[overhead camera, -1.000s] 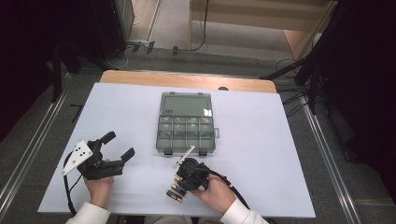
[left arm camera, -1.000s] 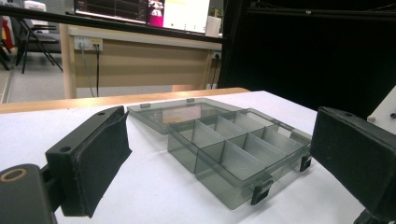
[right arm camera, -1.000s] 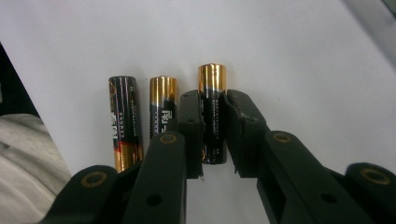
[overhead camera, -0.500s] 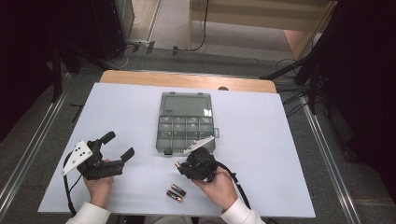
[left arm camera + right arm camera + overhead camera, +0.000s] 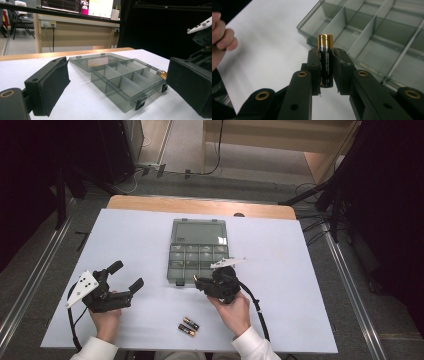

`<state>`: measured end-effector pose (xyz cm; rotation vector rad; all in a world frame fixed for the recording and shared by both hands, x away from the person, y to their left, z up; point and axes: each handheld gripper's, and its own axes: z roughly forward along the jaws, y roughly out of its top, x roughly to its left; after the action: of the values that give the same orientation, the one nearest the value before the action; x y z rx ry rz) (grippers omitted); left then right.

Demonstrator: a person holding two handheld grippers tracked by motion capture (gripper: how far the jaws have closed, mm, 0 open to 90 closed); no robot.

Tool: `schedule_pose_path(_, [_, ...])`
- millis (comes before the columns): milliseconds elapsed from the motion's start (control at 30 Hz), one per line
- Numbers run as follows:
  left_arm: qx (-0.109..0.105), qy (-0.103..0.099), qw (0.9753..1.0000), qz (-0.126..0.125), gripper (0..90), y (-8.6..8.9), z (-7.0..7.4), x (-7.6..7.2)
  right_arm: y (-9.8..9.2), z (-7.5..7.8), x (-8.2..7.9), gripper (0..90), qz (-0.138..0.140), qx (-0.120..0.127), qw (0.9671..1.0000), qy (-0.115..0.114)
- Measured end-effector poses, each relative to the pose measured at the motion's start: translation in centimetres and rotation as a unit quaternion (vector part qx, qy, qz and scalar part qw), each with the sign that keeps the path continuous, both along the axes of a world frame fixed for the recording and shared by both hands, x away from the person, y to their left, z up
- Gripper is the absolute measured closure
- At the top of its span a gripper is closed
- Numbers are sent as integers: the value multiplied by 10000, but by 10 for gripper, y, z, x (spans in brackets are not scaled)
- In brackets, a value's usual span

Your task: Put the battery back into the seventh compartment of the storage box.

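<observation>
**Battery carried to the front edge of the compartment box**

A single battery (image 5: 325, 60) is clamped between the jaws of the right gripper (image 5: 202, 284), gold cap outward, and is held just at the near corner of the open compartment box (image 5: 189, 269). In the right gripper view the cap is seen just short of the box's front wall, with the dividers and empty-looking cells beyond it. The step in hand is judged to be the carrying of this battery into a front cell of the box.

For the next move the battery would have to be lifted over the front wall, brought above one cell, and let go by parting the jaws; care is called for so that the cap is not caught on the wall or on a divider.

Two more batteries (image 5: 186, 326) are left lying on the white table (image 5: 310, 285), nearer the person than the box and well apart from it. The left gripper (image 5: 126, 276) is rested on the table to the left of the box, its jaws held wide apart and nothing between them. The box's lid (image 5: 199, 231) is laid open flat on the far side. Nothing is seen between the held battery and the box.
</observation>
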<state>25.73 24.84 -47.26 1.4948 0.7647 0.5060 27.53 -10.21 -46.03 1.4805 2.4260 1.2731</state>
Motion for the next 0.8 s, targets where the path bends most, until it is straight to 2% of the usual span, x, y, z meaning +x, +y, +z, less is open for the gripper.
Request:
schedule_pose_path(67, [0,-6,10000,3,45,0,0,0,-2,0,3,780,-113,95,9999,-33])
schedule_pose_path(233, [-6,0,10000,-6,45,0,0,0,-7,-1,8,780,-424,405,9983,63])
schedule_pose_path(367, [-44,-6,10000,15,45,0,0,1,-10,-4,12,781,-850,652,9937,342])
schedule_pose_path(500, [-48,-3,10000,8,45,1,0,1,-11,-7,17,781,-1029,876,9890,594])
schedule_pose_path(633, [-17,32,10000,4,45,0,-1,2,-10,-11,21,780,-1170,995,9859,666])
schedule_pose_path(800, [-23,10,10000,-5,45,0,-1,1,-10,-15,27,780,-1492,1158,9800,619])
